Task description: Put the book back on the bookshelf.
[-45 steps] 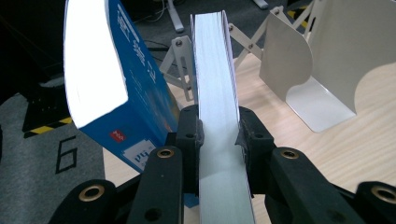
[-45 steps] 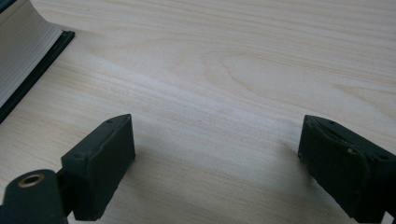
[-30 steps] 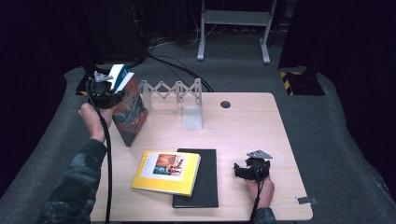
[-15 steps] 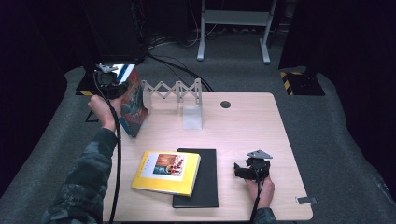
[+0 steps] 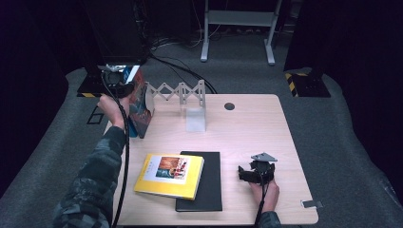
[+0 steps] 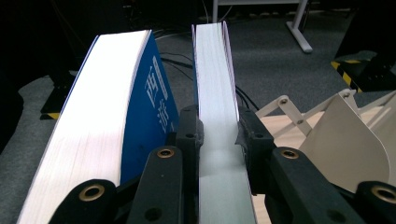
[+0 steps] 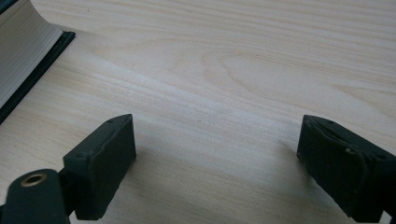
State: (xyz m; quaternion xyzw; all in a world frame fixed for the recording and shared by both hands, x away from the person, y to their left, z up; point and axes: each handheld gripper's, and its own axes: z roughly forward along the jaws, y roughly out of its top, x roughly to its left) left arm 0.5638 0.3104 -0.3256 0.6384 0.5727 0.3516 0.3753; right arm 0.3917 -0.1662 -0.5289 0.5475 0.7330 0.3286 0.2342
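Pale wood table (image 5: pixel 266 128), grey carpet (image 5: pixel 347 142)

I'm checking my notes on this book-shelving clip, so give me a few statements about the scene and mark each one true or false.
1. The left gripper is shut on an upright book. True.
2. The right gripper holds the yellow book. False: its jaws stand open over bare table, holding nothing.
3. The yellow book lies partly on a black book. True.
4. A blue book stands beside the held one. True.
5. The white rack sits at the table's near edge. False: it stands at the far edge, next to the held book.
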